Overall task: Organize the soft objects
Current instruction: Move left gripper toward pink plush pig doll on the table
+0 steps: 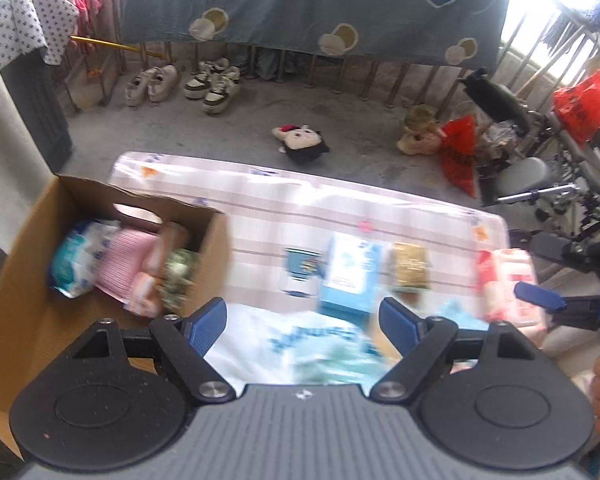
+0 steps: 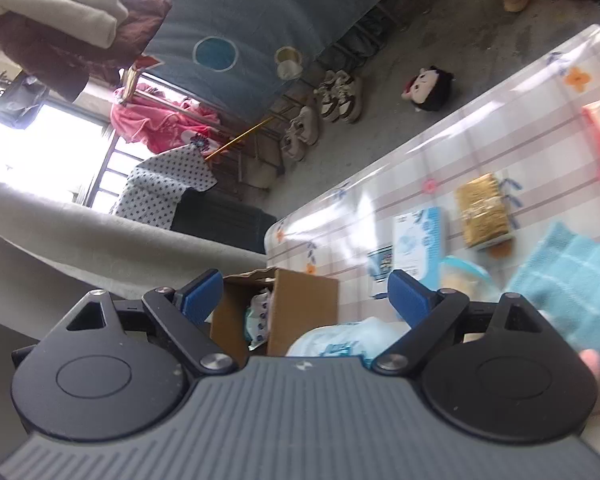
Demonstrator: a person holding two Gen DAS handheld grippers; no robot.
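Note:
A cardboard box (image 1: 28, 280) at the table's left end holds a tissue pack (image 1: 80, 260), a pink cloth (image 1: 120, 268) and other soft packs. My left gripper (image 1: 302, 324) hangs open above a white plastic bag with blue print (image 1: 300, 344), with nothing between its pads. A blue finger (image 1: 538, 295) of my right gripper shows at the right edge. In the right wrist view my right gripper (image 2: 305, 295) is open and empty over the box (image 2: 304, 304) and the bag (image 2: 340, 340). A teal checked cloth (image 2: 572, 280) lies to its right.
On the checked tablecloth (image 1: 260, 200) lie a light blue carton (image 1: 352, 272), a gold packet (image 1: 410, 266) and a red and pink pack (image 1: 508, 280). A plush doll (image 1: 302, 142) and shoes (image 1: 180, 84) are on the floor beyond. A bicycle and red bags (image 1: 460, 152) stand right.

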